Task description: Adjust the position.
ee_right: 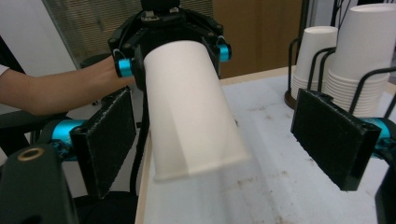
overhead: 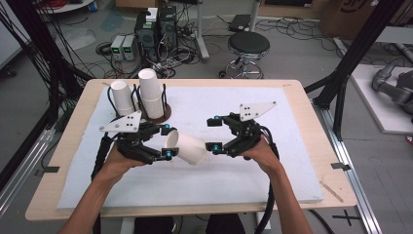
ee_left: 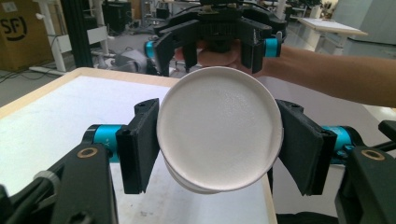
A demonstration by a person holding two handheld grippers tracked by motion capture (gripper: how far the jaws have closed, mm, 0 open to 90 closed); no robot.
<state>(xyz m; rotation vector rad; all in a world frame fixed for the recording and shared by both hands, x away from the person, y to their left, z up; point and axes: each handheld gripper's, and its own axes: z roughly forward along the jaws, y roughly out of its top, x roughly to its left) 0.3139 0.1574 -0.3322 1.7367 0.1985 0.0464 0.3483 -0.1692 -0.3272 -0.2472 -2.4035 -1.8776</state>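
Gripping a paper cup (overhead: 187, 147) sideways above mid-bench, the left gripper (overhead: 168, 143) has jaws clamped on it while the right gripper (overhead: 214, 134), jaws apart, likely needs to close on it for a handover.

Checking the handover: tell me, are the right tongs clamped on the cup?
No: the right tongs stand open, pads clear of the cup.

Left gripper (overhead: 168, 143) jaws clamped, forearm angled inward; right gripper (overhead: 213, 133) jaws spread wide, facing left gripper.
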